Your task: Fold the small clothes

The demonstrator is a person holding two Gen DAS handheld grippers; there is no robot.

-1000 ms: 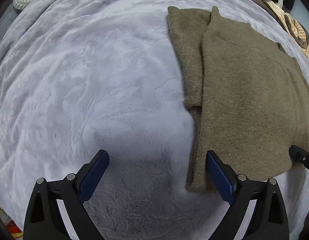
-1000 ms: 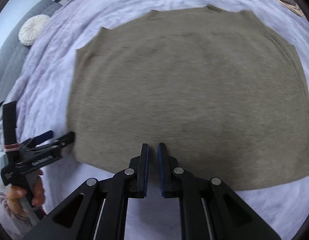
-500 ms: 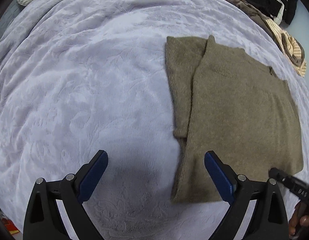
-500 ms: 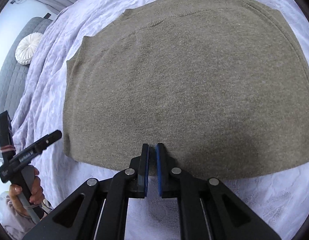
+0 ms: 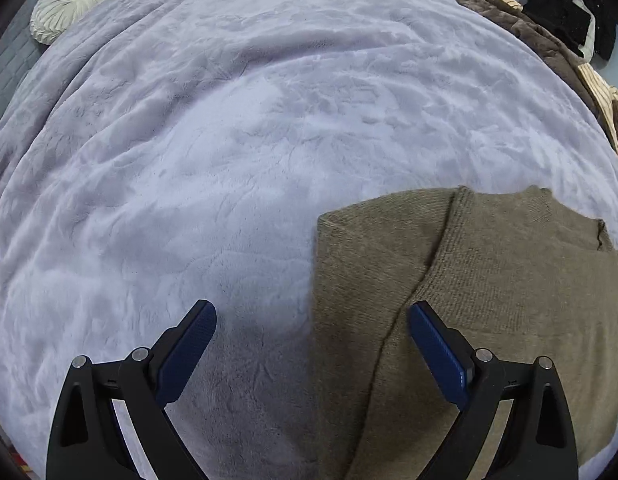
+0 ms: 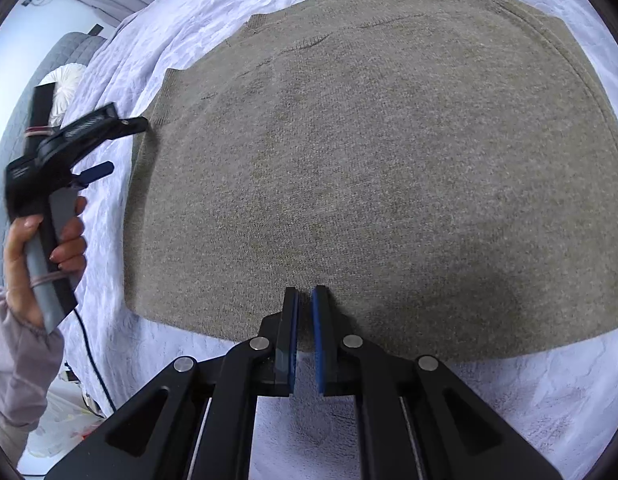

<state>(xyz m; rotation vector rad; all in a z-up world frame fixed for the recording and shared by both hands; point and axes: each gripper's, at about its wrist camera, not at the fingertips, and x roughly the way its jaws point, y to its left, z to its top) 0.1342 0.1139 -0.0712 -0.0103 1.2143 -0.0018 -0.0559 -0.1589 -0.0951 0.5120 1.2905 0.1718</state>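
An olive-brown knit sweater (image 6: 369, 168) lies flat on a lavender plush blanket (image 5: 189, 152), one sleeve folded over its body (image 5: 509, 288). My left gripper (image 5: 313, 316) is open and hovers over the sweater's left edge, one finger above the blanket, the other above the knit. It also shows at the left of the right wrist view (image 6: 121, 144). My right gripper (image 6: 305, 300) is nearly closed with a narrow gap, empty, its tips at the sweater's near hem.
A round cream cushion (image 5: 69, 4) lies at the far left on a grey quilted surface. A pile of brown, striped and black clothes (image 5: 549, 32) sits at the blanket's far right. A black cable (image 6: 93, 364) hangs from the left gripper.
My left gripper has moved forward along the sweater's left side, from its hem corner to the folded sleeve. My right gripper has come closer to the hem.
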